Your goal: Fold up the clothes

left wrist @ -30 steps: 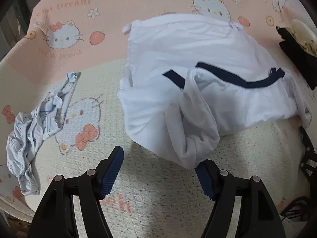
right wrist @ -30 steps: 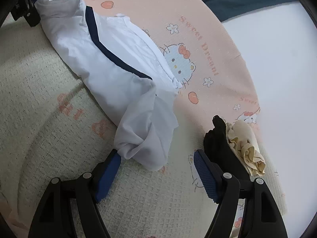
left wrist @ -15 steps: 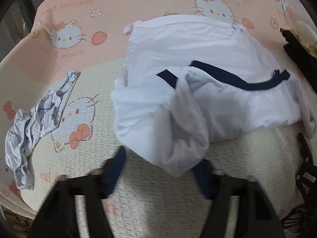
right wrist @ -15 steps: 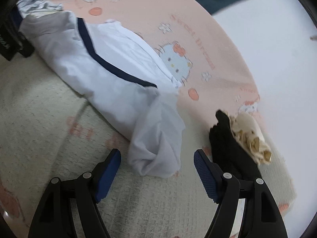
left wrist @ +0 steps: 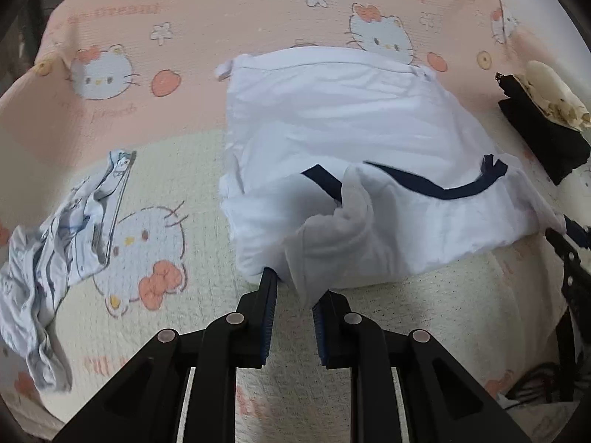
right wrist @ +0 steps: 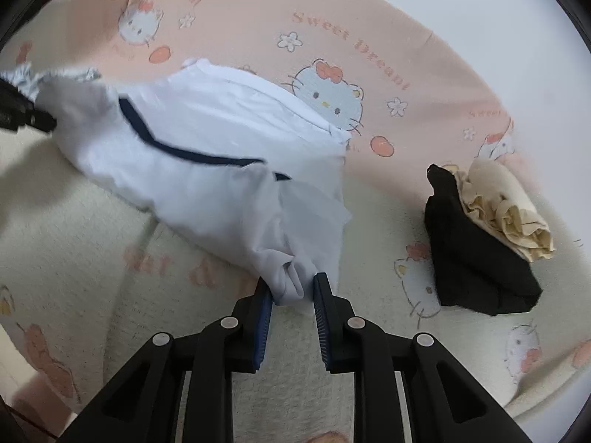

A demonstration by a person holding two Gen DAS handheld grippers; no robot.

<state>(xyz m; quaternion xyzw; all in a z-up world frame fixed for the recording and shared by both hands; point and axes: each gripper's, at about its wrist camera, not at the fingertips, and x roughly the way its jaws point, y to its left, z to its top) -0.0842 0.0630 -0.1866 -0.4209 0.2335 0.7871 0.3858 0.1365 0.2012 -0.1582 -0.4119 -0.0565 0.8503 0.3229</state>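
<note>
At the bottom centre of each wrist view, your left gripper (left wrist: 294, 288) and right gripper (right wrist: 292, 291) have just closed, each pinching a bunched end of the white garment (left wrist: 343, 155), which lies crumpled mid-frame on the patterned bedspread (left wrist: 147, 26). You are at the grasp step; judge the next move as lifting both ends together and drawing them apart to spread the cloth flat, clear of the black garment (right wrist: 476, 258) at the right.
</note>
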